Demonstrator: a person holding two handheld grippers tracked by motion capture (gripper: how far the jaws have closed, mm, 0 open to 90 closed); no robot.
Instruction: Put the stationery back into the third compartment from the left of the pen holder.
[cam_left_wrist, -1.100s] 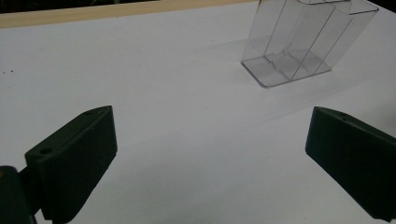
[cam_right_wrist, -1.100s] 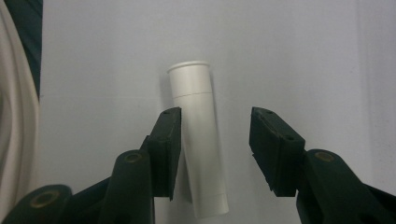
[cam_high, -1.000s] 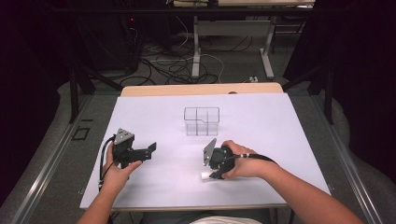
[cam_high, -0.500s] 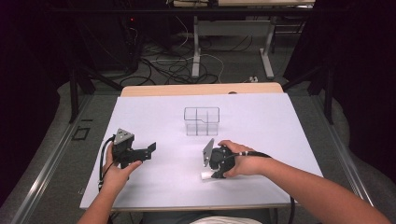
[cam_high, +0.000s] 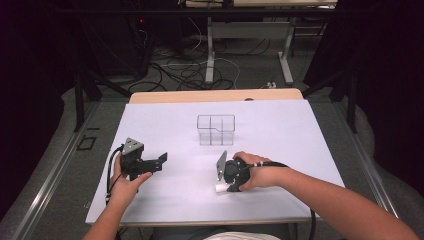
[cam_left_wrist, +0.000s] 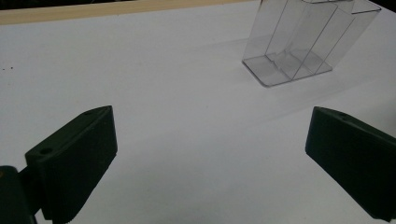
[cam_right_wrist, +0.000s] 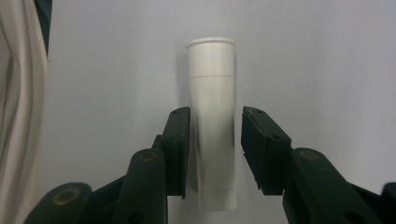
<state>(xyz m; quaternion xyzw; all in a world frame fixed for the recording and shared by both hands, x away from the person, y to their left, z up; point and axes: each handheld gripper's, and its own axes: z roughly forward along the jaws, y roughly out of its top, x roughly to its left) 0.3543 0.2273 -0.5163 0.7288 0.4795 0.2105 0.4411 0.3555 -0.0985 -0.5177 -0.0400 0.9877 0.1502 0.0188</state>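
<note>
Tongs in the person's right hand, the right tongs (cam_right_wrist: 212, 154), pointed steeply down at a white tube (cam_right_wrist: 212, 121) that lay flat on the table (cam_high: 310, 150). Its jaws had just been closing and stood on either side of the tube's middle; the left one looked to be at the wall, while a thin gap showed at the right one, so I would not call it a grip yet. From the high view the tube (cam_high: 220, 188) peeked out beneath those tongs (cam_high: 223, 179), at about five o'clock from the table's centre, near the front edge.

Off at eight o'clock the left tongs (cam_high: 161, 161) hung above the sheet with its jaws spread wide and nothing between them. A clear divided box (cam_high: 216, 130) stood upright just past the centre toward twelve o'clock, well apart from both tools; the left gripper view caught it (cam_left_wrist: 303, 42) at the upper right.

To my eye the step in hand was the pickup of the tube. What it called for next was a finished squeeze until both pads pressed evenly, then a straight lift without letting the round body roll out, most likely heading toward one compartment of the box.
</note>
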